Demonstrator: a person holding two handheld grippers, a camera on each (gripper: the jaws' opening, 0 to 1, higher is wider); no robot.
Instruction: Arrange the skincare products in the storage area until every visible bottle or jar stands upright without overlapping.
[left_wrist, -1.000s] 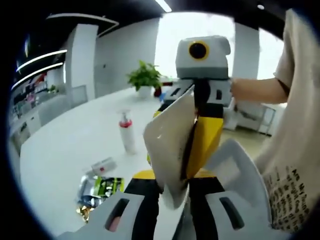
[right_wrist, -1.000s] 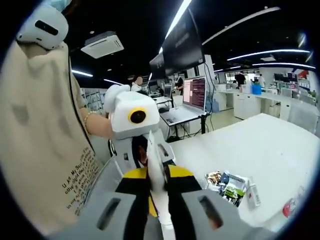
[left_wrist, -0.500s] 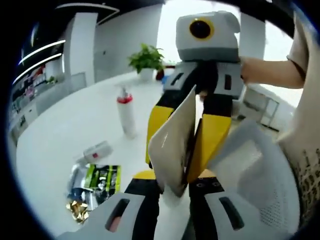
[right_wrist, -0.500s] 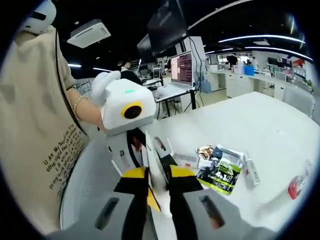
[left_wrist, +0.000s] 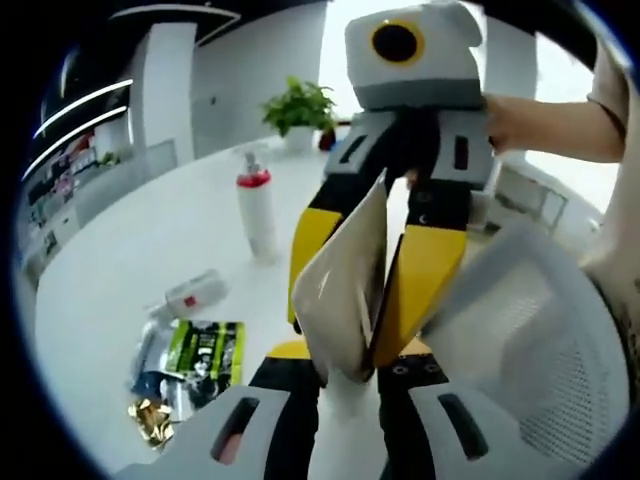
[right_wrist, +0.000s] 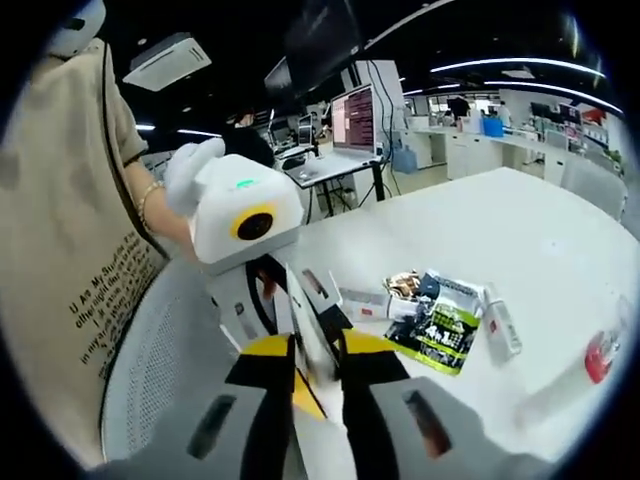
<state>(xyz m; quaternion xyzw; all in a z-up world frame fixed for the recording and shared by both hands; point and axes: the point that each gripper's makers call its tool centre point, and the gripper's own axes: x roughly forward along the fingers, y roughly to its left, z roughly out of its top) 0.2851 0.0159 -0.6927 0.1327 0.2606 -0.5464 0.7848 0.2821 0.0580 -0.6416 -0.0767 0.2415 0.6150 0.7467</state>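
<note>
Left gripper view: both grippers, left gripper (left_wrist: 345, 375) and right gripper (left_wrist: 350, 330), pinch 1 flat white pouch (left_wrist: 340, 290); a toppled tube (left_wrist: 192, 294) lies leftward on the tabletop (left_wrist: 120, 270).

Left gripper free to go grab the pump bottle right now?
Probably not: the left gripper is shut on a white sachet that the right gripper also clamps. The pump bottle stands unobstructed on the table.

A long white table (left_wrist: 120, 270) runs through an open office. At its far end stands a potted plant (left_wrist: 300, 108), with a bright window (left_wrist: 335, 50) behind it and white walls to the window's left. Beyond the table's other side sit a lit monitor (right_wrist: 358, 118) (text too small to read), white counters and strip ceiling lights (right_wrist: 500, 65). A white mesh chair (left_wrist: 520, 350) stands beside the table.
</note>
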